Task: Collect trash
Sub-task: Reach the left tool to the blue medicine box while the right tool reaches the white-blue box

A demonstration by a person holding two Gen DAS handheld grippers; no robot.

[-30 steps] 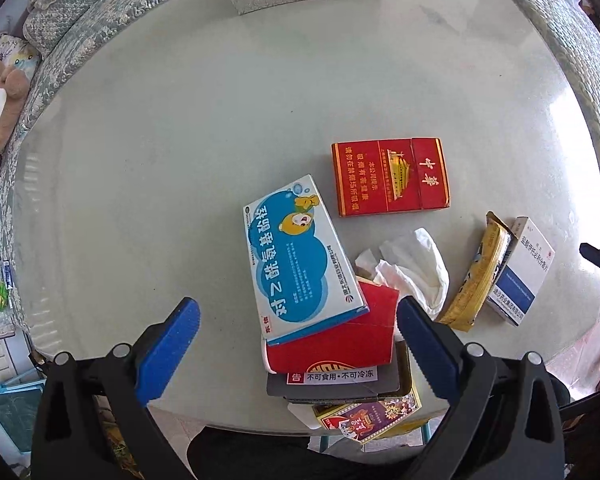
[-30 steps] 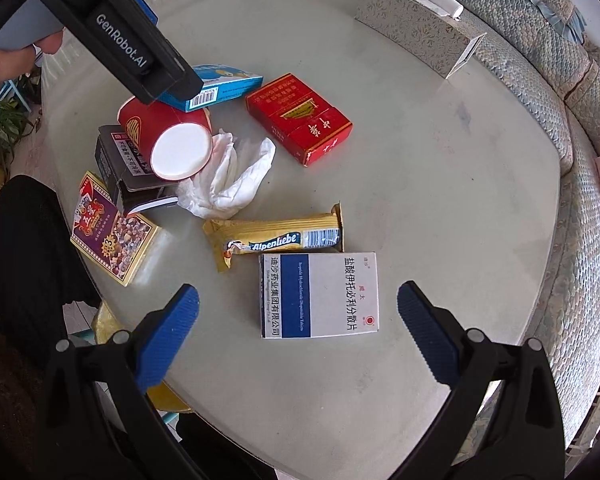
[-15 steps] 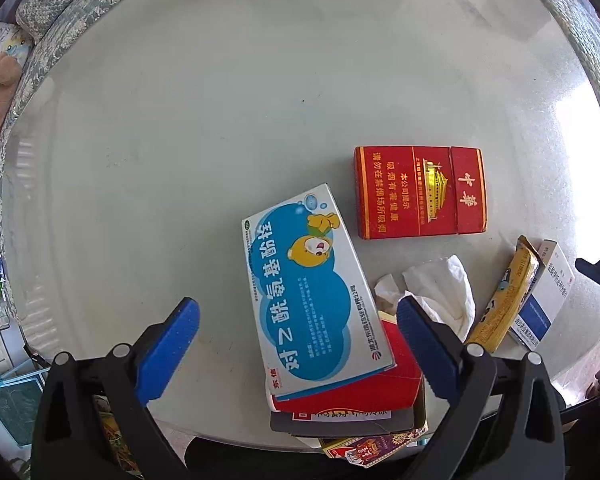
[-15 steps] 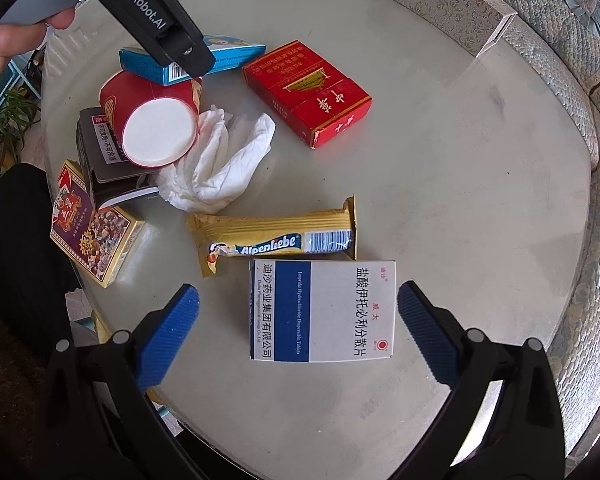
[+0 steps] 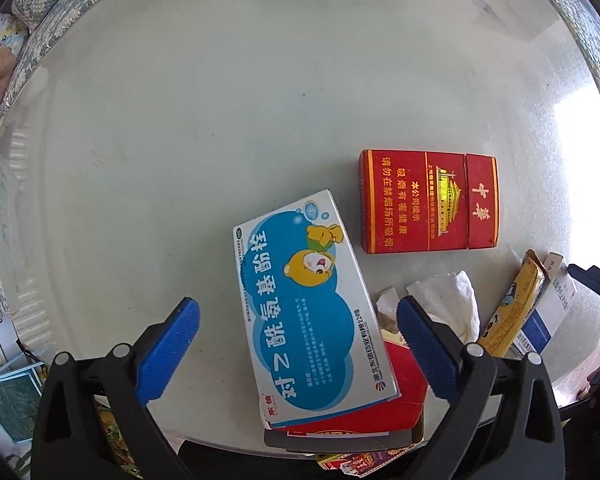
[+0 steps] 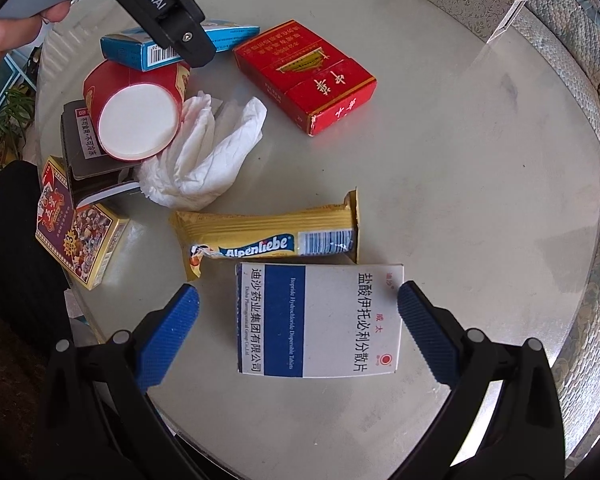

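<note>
- Left wrist view: your left claw [image 5: 298,322] is spread wide and grips nothing. Between its blue pads lies a blue-and-white medicine box with a bear [image 5: 306,306], propped on a red paper cup [image 5: 400,392] at the near edge of the round glass bench [image 5: 220,120]. A red cigarette pack [image 5: 430,202] lies farther right; a crumpled tissue [image 5: 454,300] sits near it.
- Right wrist view: your right claw [image 6: 298,322] is also wide open and empty. A white-and-blue pill box [image 6: 320,320] lies flat between its pads. Just beyond, touching it, a yellow candy wrapper [image 6: 268,236]. A playing-card box [image 6: 78,236] sits at the left edge.
</note>
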